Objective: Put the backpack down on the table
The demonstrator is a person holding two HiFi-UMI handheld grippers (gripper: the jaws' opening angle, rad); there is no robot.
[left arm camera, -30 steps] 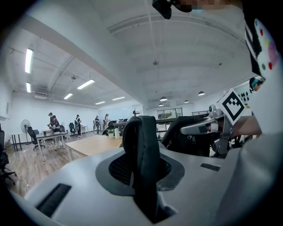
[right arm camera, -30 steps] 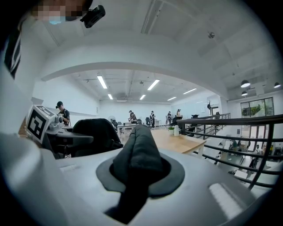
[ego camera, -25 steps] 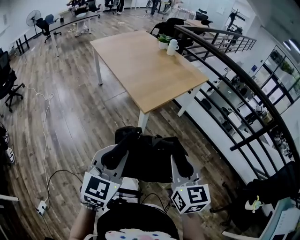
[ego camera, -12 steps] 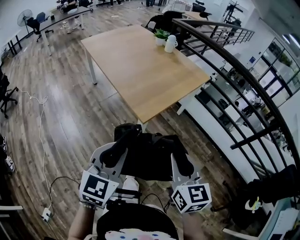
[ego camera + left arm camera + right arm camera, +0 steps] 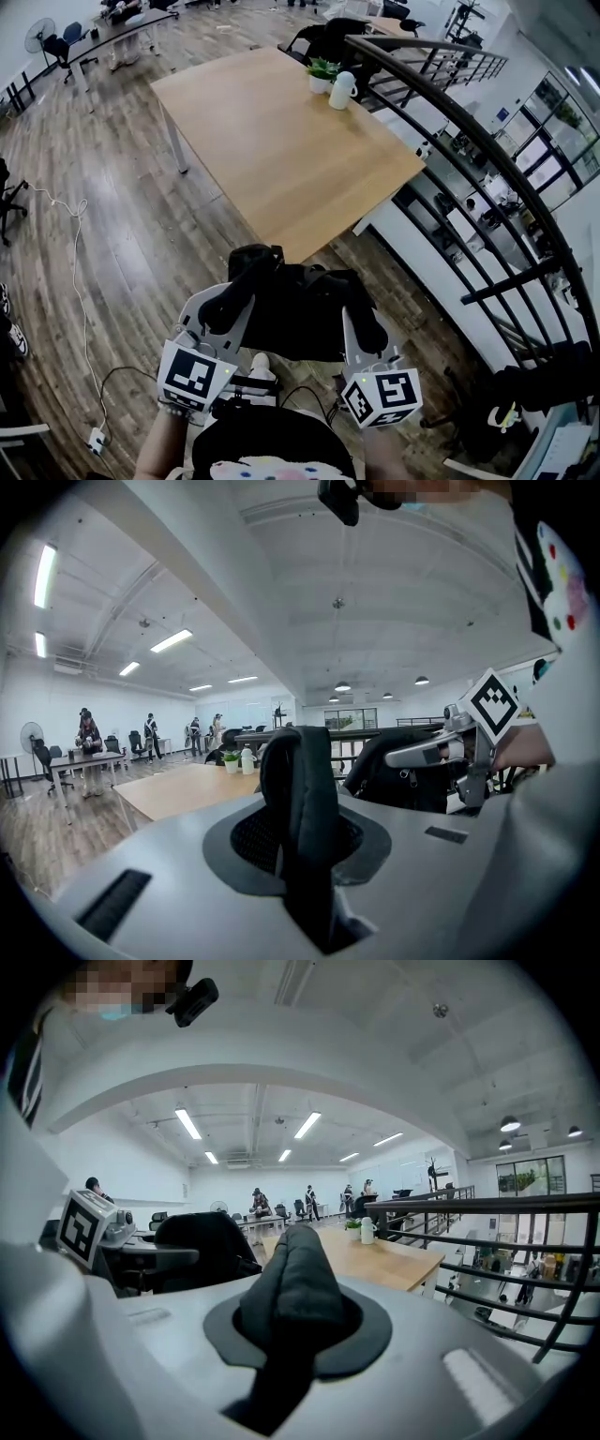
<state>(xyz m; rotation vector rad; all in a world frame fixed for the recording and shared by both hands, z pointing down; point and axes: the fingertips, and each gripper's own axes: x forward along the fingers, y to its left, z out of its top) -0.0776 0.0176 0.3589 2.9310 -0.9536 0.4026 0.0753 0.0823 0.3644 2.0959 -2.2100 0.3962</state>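
Black fabric nearest: the backpack [image 5: 300, 319] hangs between the two grippers close in front of the person, over the wood floor [image 5: 112, 234], not yet over the table [image 5: 272, 141].

Change over the last second: in the head view the table's near corner has slid down the frame until it sits just beyond the top of the pack. Pack and grippers keep the same place relative to each other. Judgement: the carry is closing on the table and the pack has yet to be brought over the tabletop and lowered; placing has not begun.

Left gripper [image 5: 234, 298]: jaws drawn in to a narrow gap, clamped on a padded shoulder strap [image 5: 302, 799] that stands up between them. No change in the gap.

Right gripper [image 5: 367, 328]: same state, jaws narrow and pinching the other strap [image 5: 292, 1297], which folds over the jaw mouth. Both grips look firm; load shared between the two.

Beyond: the near half of the tabletop is bare. At the far end stand a small potted plant [image 5: 324, 71] and a white bottle [image 5: 343, 91], well apart from the near corner. A dark railing [image 5: 469, 131] runs along the table's right side.
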